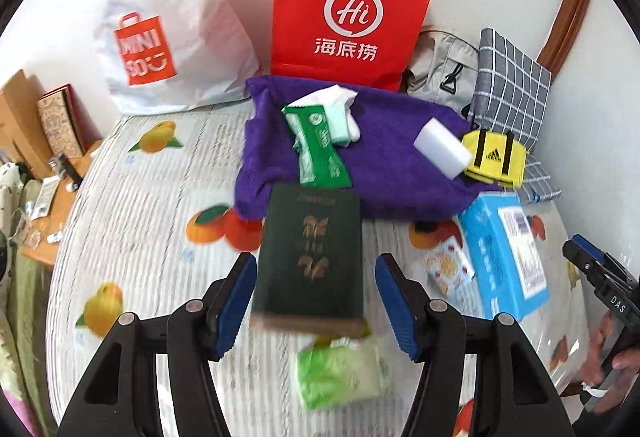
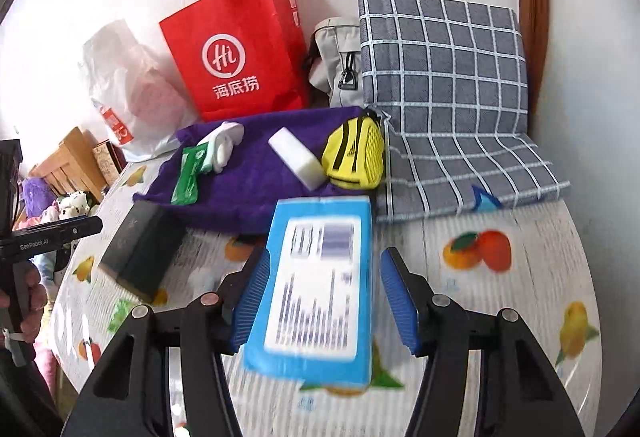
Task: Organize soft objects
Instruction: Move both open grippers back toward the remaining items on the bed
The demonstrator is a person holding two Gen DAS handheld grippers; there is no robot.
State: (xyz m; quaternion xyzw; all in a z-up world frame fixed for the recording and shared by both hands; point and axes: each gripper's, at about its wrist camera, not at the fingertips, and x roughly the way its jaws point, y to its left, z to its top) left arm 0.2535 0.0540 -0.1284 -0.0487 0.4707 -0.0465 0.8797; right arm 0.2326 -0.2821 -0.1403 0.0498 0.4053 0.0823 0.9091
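Left gripper (image 1: 316, 301) spread wide, blue pads (image 1: 240, 301) on both sides of dark green box (image 1: 310, 257), neither pad clearly touching it. Box blurred, so contact not certain. Green pack (image 1: 340, 373) just below the box, nearer the camera, on the fruit-print bedcover (image 1: 140, 205).

Right gripper (image 2: 320, 301) also wide, pads (image 2: 250, 301) flanking blue tissue pack (image 2: 316, 289); left pad close against the pack's edge, right pad apart from it. Pack lying flat on the bedcover, label up, print blurred.

Purple towel (image 1: 392, 173) spread toward the far edge of the bed, in front of the bags. On the towel: green wipes packet (image 1: 316, 145), white cloth (image 1: 344, 113) touching the packet's far end, white sponge (image 1: 442, 147) near the towel's right edge. Yellow pouch (image 1: 494, 157) just beside the sponge, at the towel's right edge and against the checked cushion (image 2: 444, 85).

Small fruit-print packet (image 1: 448, 267) touching the tissue pack's left side in the left wrist view.

Red paper bag (image 1: 348, 9) upright against the wall at the far edge, white plastic bag (image 1: 160, 37) to its left, grey bag (image 1: 444, 69) to its right, tucked between red bag and cushion.

Wooden nightstand (image 1: 44, 221) beyond the left edge of the bed, with small items too blurred to name. Plush toys (image 2: 60, 205) low at the left in the right wrist view.
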